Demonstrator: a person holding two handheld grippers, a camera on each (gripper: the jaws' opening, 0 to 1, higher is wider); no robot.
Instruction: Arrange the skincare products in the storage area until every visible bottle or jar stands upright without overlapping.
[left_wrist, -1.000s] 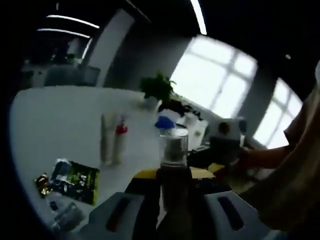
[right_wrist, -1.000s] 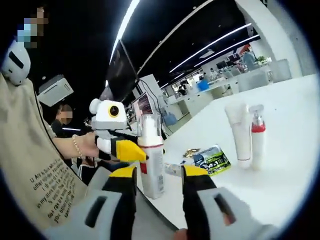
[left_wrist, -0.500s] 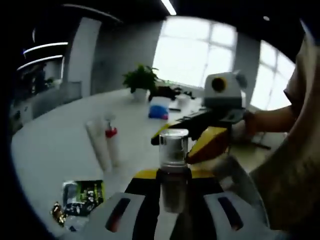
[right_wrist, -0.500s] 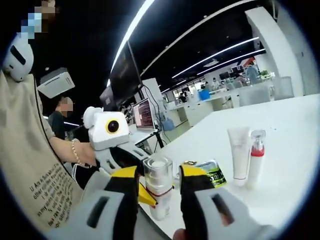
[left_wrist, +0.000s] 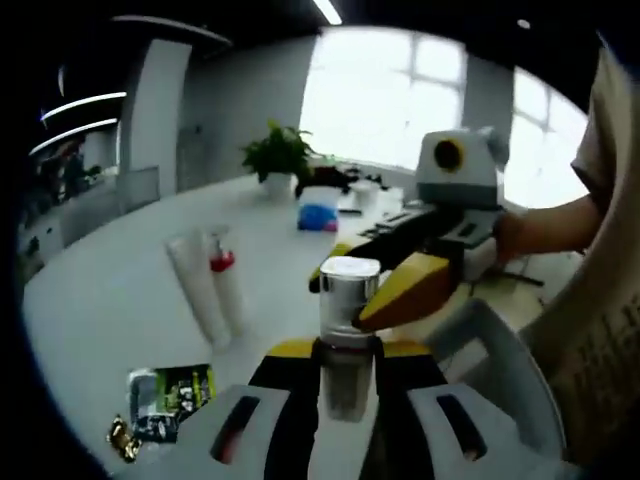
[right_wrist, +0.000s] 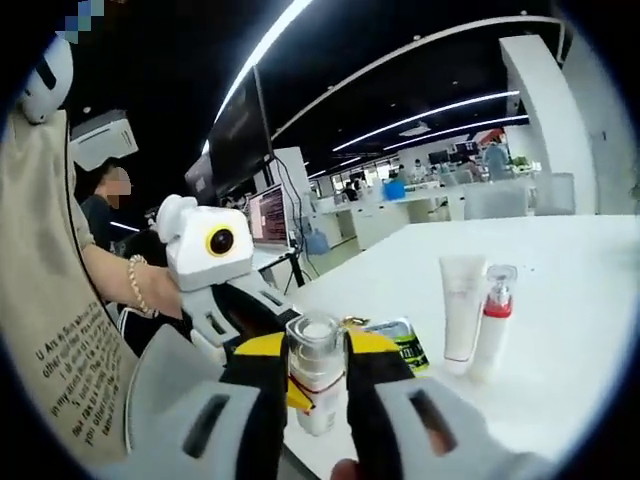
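A small bottle with a clear cap (left_wrist: 347, 292) stands upright between my left gripper's (left_wrist: 345, 352) jaws, which are shut on its body above the white table (left_wrist: 100, 300). My right gripper (right_wrist: 315, 345) reaches in from the side, its yellow jaws pressed against both sides of the same bottle's cap (right_wrist: 315, 340). In the left gripper view one of its yellow fingers (left_wrist: 400, 290) lies against the cap. A white tube (left_wrist: 195, 290) (right_wrist: 460, 310) and a pump bottle with a red collar (left_wrist: 228, 290) (right_wrist: 492, 320) stand upright side by side on the table.
A green sachet (left_wrist: 175, 395) (right_wrist: 395, 335) and a small gold packet (left_wrist: 125, 440) lie flat near the table's edge. A blue-and-white box (left_wrist: 318, 215) and a potted plant (left_wrist: 278, 155) stand at the far end. A person's hand and sleeve (right_wrist: 60, 330) are close by.
My right gripper has moved in onto the bottle and its jaws have narrowed from open to touching the cap. My left gripper keeps holding the bottle; both views shifted slightly.
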